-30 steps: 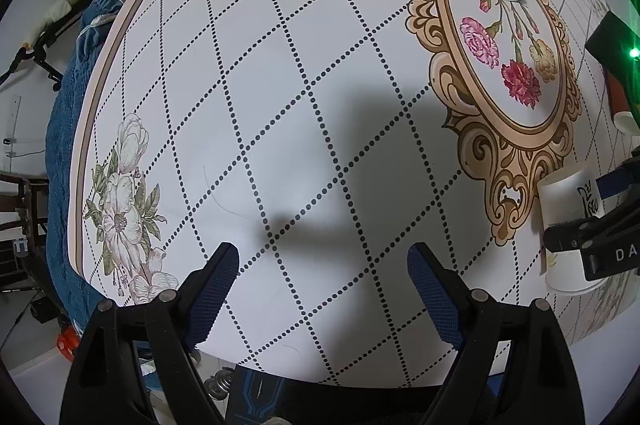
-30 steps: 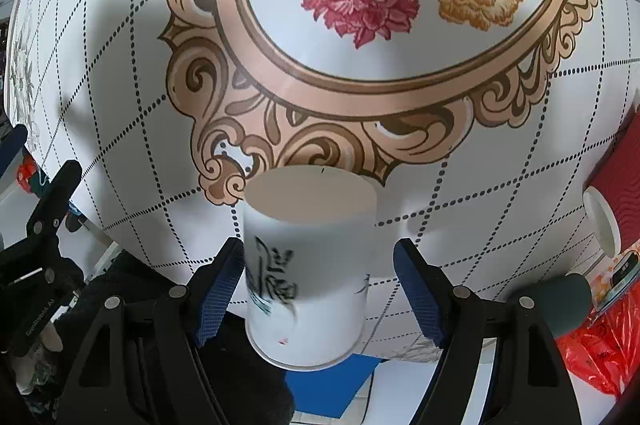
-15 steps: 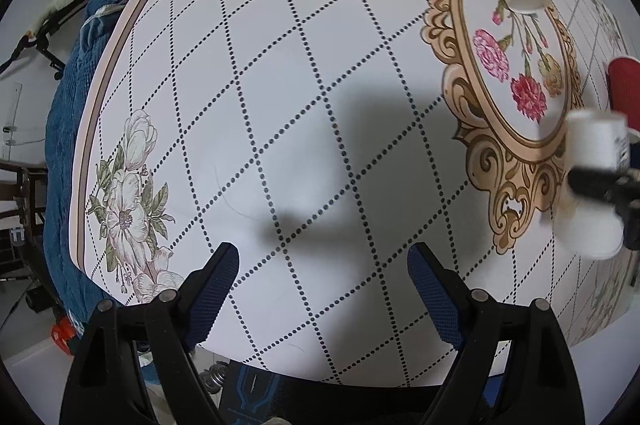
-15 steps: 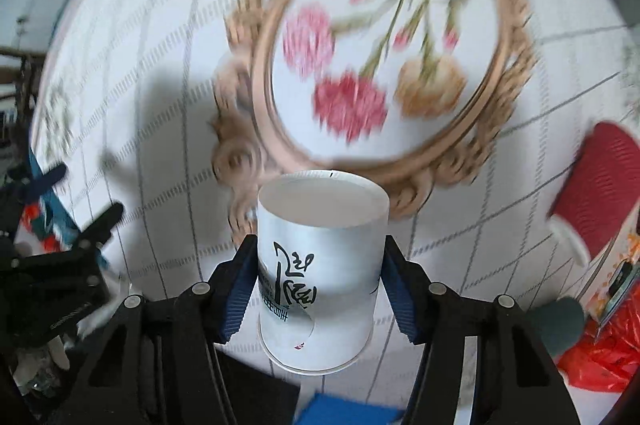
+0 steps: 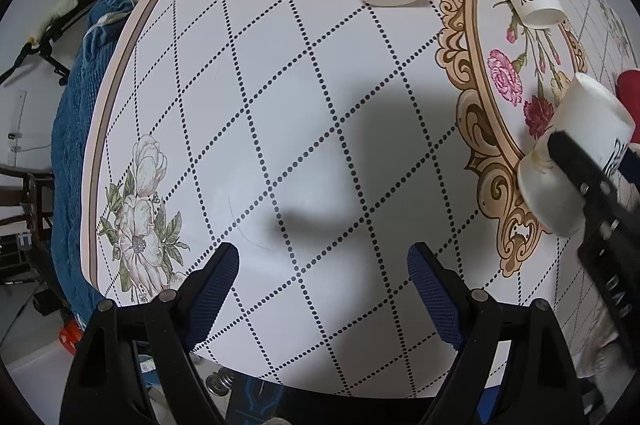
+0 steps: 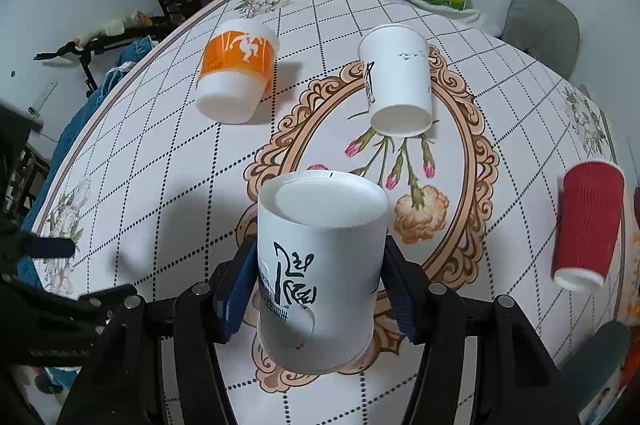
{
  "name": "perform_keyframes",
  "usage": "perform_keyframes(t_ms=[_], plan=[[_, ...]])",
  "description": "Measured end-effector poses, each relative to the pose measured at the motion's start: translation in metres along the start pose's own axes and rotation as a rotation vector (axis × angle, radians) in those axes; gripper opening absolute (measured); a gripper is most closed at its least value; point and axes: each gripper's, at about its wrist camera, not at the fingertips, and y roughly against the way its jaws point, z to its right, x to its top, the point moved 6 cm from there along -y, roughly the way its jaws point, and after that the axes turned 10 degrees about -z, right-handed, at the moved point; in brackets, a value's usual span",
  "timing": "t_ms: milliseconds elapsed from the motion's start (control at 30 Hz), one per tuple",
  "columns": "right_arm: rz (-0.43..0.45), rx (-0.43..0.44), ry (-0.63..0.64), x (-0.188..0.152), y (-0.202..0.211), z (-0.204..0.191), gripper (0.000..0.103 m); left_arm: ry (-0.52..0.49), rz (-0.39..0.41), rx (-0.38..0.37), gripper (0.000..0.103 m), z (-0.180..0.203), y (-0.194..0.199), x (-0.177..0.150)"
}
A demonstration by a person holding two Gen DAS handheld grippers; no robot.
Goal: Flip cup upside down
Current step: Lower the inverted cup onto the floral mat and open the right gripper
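**Cup in the right grip, base pointing away**

The right gripper [image 6: 320, 289] is clamping the white cup [image 6: 320, 265] w/ black lettering, one blue pad pressing each side of the wall approx. mid-height. The cup is hanging above the tablecloth [image 6: 168, 161], over the near end of the ornate oval frame print, not touching it as far as I can judge. Its long axis is running out along the fingers: closed base facing away from the wrist, rim nearer the wrist and lower. From the left wrist view the same cup [image 5: 576, 161] is sitting tilted, rim toward the table edge.

The left gripper [image 5: 324, 285] is hovering w/ fingers spread wide, nothing between them, well apart from the cup, so the right hand is the one doing the job.

Three other cups are standing around: an orange one [image 6: 238, 77], a second white one [image 6: 398, 81], a red one [image 6: 586, 225].

My guess: the wrist needs more roll so the rim is facing straight down before lowering.
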Motion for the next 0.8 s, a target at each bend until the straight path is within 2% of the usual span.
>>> perform_keyframes(t_ms=[400, 467, 500, 600, 633, 733, 800], plan=[[-0.052, 0.018, -0.051, -0.030, 0.002, 0.003, 0.064, -0.056, 0.048, 0.003, 0.086, 0.020, 0.010, -0.021], [-0.067, 0.017, -0.063, -0.031, 0.003, 0.003, 0.070, -0.061, 0.064, 0.000, 0.086, 0.020, 0.015, -0.025], [-0.074, 0.026, -0.075, -0.031, 0.004, 0.002, 0.079, -0.066, 0.077, -0.009, 0.086, 0.021, 0.019, -0.026], [-0.086, 0.030, -0.090, -0.035, 0.014, 0.000, 0.084, -0.081, 0.123, -0.012, 0.086, 0.027, 0.034, -0.036], [-0.102, 0.036, -0.106, -0.037, 0.019, 0.000, 0.089, -0.085, 0.137, -0.015, 0.086, 0.027, 0.039, -0.039], [-0.121, 0.034, -0.182, -0.050, 0.042, 0.007, 0.092, -0.101, 0.179, -0.017, 0.100, 0.028, 0.057, -0.044], [-0.121, -0.019, -0.234, -0.062, 0.065, 0.014, 0.093, -0.123, 0.220, -0.016, 0.100, 0.028, 0.072, -0.049]])
